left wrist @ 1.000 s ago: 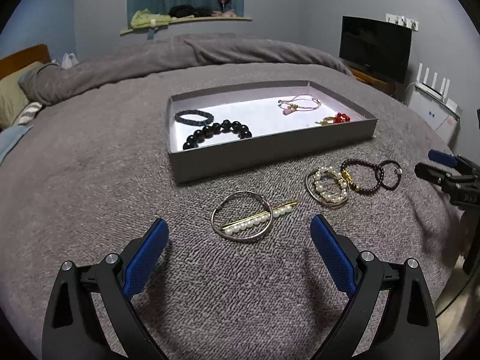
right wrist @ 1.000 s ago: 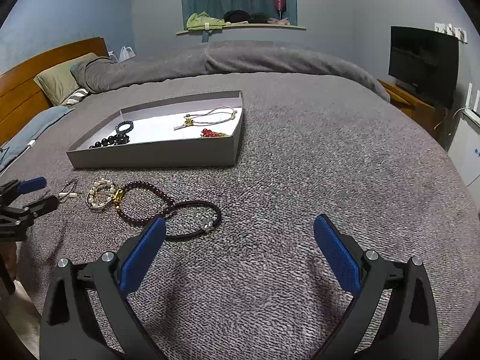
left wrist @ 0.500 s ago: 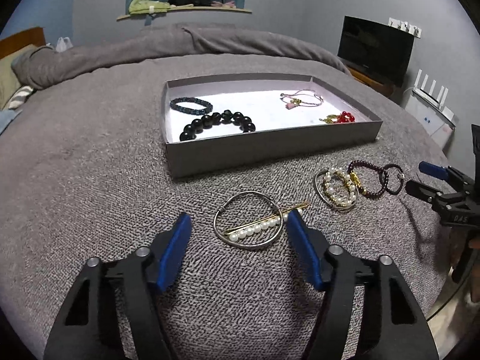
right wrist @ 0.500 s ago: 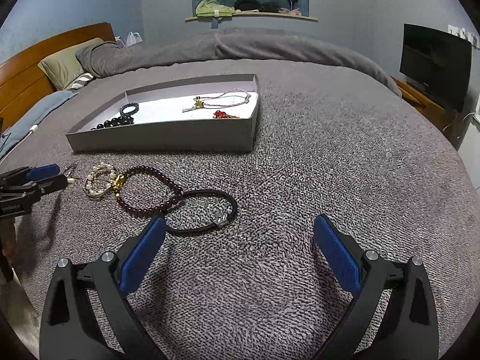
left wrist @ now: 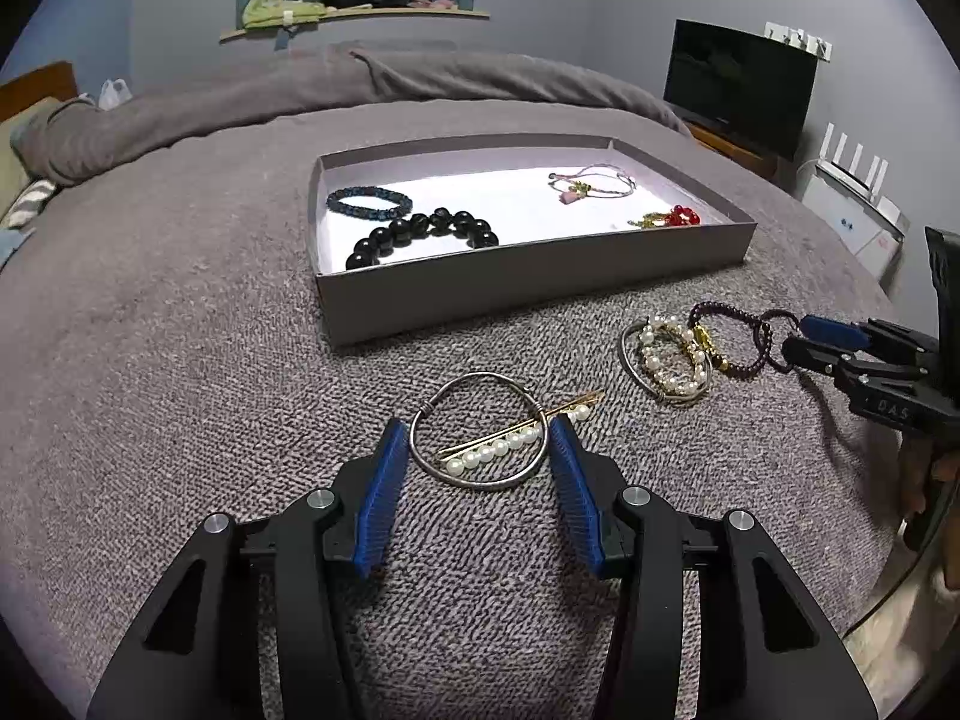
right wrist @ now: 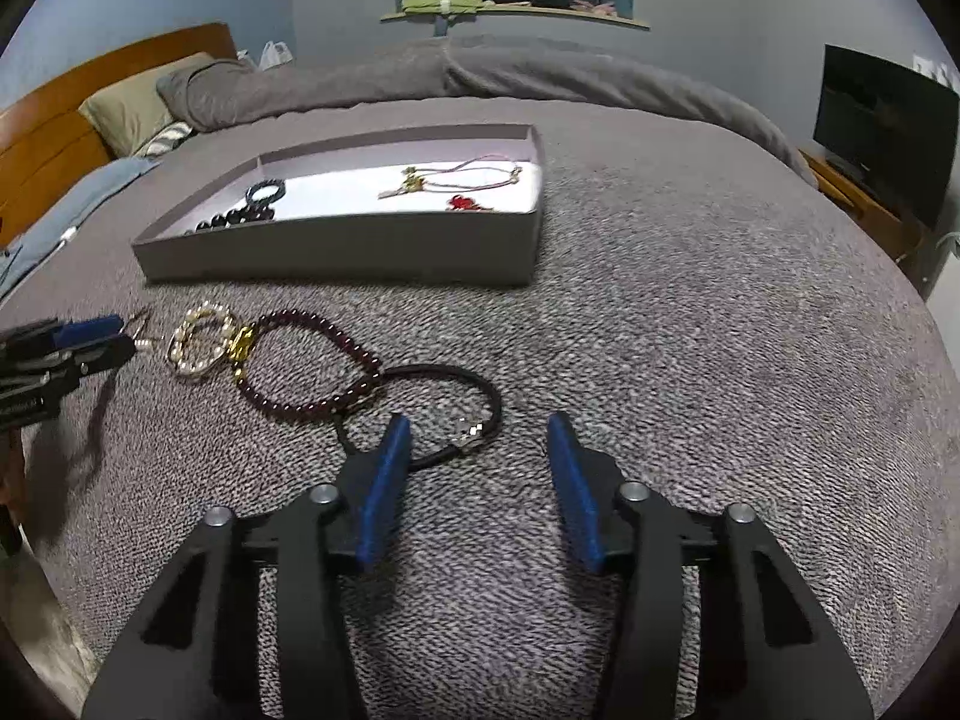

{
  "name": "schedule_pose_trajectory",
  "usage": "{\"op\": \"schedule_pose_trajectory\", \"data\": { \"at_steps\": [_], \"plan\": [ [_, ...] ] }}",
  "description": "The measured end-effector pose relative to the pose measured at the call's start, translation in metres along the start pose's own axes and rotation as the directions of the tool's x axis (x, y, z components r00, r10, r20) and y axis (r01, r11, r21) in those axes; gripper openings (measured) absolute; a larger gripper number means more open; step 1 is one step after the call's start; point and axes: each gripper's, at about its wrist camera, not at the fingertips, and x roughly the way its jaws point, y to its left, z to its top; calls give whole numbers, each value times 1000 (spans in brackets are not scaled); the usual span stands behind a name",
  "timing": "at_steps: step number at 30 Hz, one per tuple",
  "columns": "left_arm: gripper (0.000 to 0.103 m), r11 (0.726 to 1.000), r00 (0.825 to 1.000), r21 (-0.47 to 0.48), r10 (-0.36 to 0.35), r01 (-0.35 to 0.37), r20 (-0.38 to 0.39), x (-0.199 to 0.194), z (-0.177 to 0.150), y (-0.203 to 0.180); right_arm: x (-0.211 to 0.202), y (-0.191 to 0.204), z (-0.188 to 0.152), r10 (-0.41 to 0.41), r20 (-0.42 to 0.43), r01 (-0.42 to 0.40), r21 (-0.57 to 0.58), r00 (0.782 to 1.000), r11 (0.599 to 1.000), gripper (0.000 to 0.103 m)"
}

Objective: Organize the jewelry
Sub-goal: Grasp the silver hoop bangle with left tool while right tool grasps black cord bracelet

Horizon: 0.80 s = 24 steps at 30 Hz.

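with four pieces already lying inside the grey tray (left wrist: 528, 282), left gripper (left wrist: 478, 453) spread wide around the silver bangle (left wrist: 478, 441) and pearl pin (left wrist: 498, 450) just before the tray, right gripper (right wrist: 478, 450) gaping over the black cord bracelet (right wrist: 444, 408), five pieces left outside.

Dim room, fisheye-warped edges, slight motion blur

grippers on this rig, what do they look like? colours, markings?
Both alike: left gripper and right gripper have matte black angular linkage arms with triangular cutouts, silver pivot bolts, and flat blue ribbed pads on the jaws. White "DAS" lettering on the right one's side. No cables or sleeves visible.
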Motion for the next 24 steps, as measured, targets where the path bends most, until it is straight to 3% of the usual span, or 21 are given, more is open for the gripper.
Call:
{"op": "schedule_pose_trajectory", "data": {
  "at_steps": [3, 7, 15, 24],
  "plan": [
    [50, 1000, 1000, 6, 4, -4, 4, 0, 0, -1, 0, 4, -1, -9, 5, 9, -28, 1000, 1000, 34],
    [50, 1000, 1000, 16, 12, -13, 17, -2, 0, -2, -1, 3, -1, -3, 8, 3, -29, 1000, 1000, 13],
    [50, 999, 998, 28, 37, -38, 59, -10, 1, -2, -14, -11, 5, 2, 74, -5, 43, 997, 999, 13],
    [50, 999, 990, 35, 24, -29, 137, -31, 9, -4, -45, -21, 14, -34, 207, 18, 79, 978, 997, 13]
  ]
}}
